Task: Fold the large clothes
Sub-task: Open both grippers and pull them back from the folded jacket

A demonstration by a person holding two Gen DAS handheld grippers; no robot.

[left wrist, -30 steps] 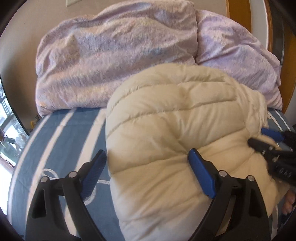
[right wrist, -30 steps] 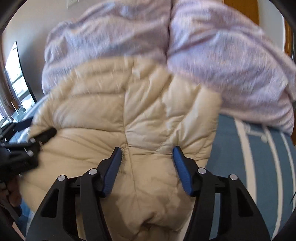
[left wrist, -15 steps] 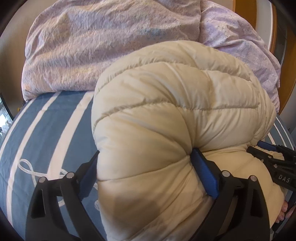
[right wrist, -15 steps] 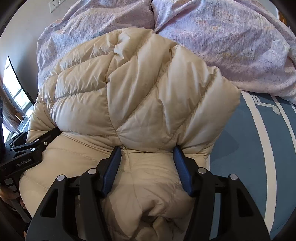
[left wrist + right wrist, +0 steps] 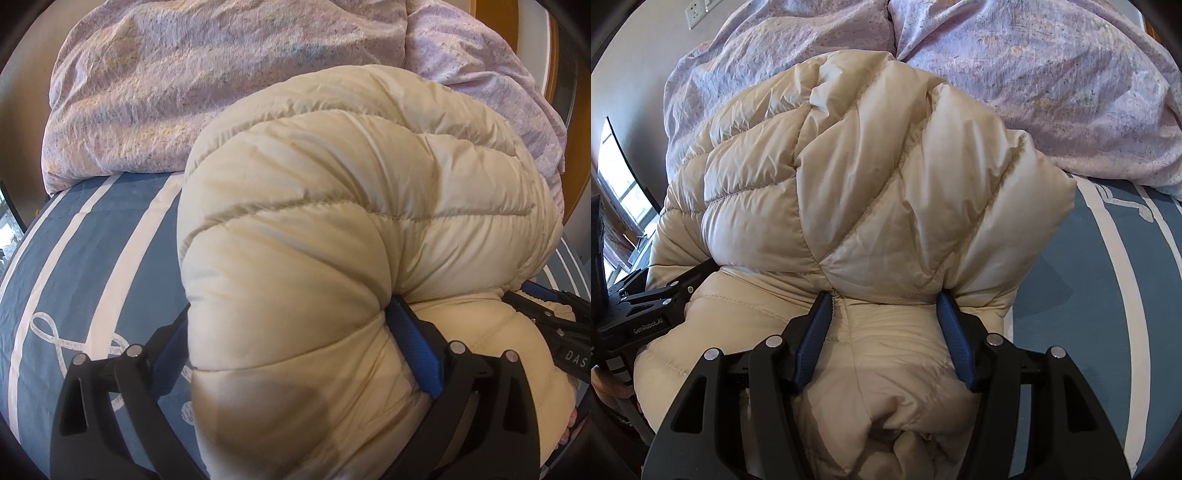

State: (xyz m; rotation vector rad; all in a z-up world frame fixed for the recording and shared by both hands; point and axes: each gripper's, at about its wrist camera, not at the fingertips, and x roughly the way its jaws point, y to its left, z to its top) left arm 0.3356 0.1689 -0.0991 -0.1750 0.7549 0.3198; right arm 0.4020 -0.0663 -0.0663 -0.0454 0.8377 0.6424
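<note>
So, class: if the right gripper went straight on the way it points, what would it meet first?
The right gripper already holds the puffy cream jacket in its jaws; going on, it would press into that bulge, probably before the lilac duvet.

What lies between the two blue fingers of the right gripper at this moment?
In the right wrist view, a bunched fold of the cream puffer jacket fills the gap of the right gripper; both fingers press into it.
</note>
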